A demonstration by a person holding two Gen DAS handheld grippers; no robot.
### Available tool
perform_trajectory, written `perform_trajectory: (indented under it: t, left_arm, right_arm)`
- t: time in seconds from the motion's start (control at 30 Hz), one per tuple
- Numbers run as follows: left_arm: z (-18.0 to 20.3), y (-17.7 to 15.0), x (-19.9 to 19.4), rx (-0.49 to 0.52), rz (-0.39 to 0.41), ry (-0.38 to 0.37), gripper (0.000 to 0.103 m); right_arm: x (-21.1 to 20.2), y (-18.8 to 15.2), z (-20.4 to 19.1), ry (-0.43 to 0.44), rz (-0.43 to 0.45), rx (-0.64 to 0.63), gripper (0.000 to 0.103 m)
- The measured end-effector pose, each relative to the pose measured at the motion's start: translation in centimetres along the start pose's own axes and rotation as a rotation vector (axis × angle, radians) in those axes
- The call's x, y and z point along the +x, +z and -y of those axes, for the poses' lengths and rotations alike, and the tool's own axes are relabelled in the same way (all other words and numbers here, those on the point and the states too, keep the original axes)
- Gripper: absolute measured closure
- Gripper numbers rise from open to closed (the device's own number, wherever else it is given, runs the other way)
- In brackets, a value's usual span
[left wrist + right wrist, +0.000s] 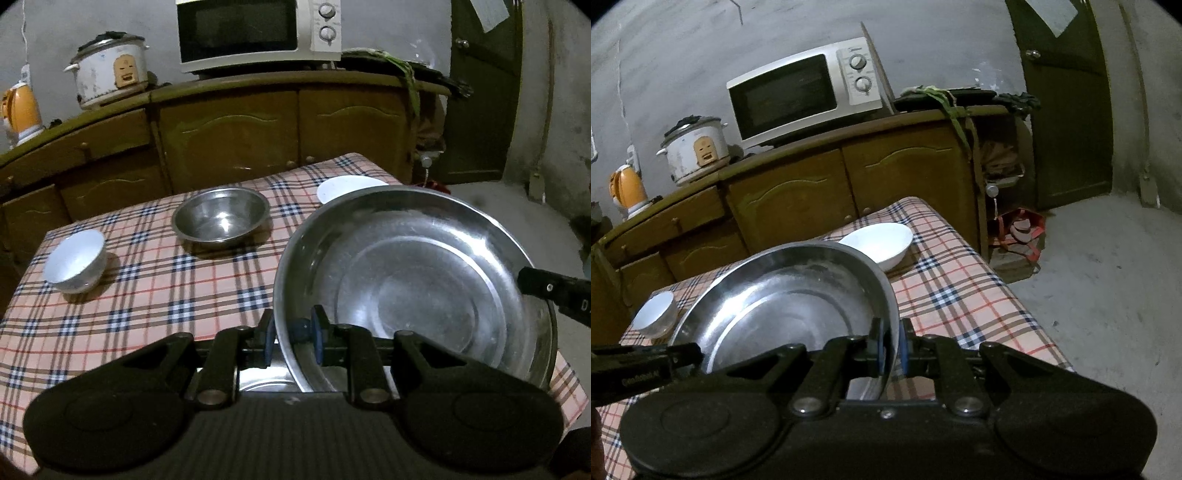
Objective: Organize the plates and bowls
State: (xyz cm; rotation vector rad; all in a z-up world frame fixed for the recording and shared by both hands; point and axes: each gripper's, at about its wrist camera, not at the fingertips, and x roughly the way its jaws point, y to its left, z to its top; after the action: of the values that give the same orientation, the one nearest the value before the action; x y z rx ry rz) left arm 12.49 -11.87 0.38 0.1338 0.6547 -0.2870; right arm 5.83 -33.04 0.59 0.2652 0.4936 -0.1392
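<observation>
The large round stainless-steel basin is held tilted over the plaid-clothed table, its rim pinched by the left gripper and, opposite, the right gripper. No writing is legible. Beyond sit a smaller steel bowl and two white ceramic bowls.

counting the dishes and appliances

two steel vessels are showing: one large steel basin and one smaller steel bowl; two white bowls are sitting on the cloth; one microwave, one rice cooker.
</observation>
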Motion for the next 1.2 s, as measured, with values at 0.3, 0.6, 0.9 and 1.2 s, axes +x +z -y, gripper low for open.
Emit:
perform_trajectory:
  t: [0.3,0.6,0.9,1.2]
  left_arm:
    - [-1.7,-0.9,-0.9,-0.022,0.0,0.026,0.081]
    - [-3.0,-1.8,-1.1,-0.044,-0.015,0.038,0.081]
    - [-4.2,-3.0,-0.7,-0.063,-0.048,0.048,0.081]
    - [-5.3,-3.9,-0.4,-0.079,-0.083,0.059,0.081]
  right_arm:
    - [-0.1,-0.5,-2.1,0.025,-0.014,-0.029,0.09]
    - [0.2,-1.3,-3.5,0.039,-0.034,-0.048,0.09]
    - [0.9,-2.5,-4.7,0.049,-0.071,-0.067,0.09]
    - [1.7,-3.5,-5.8,0.06,-0.103,-0.088,0.09]
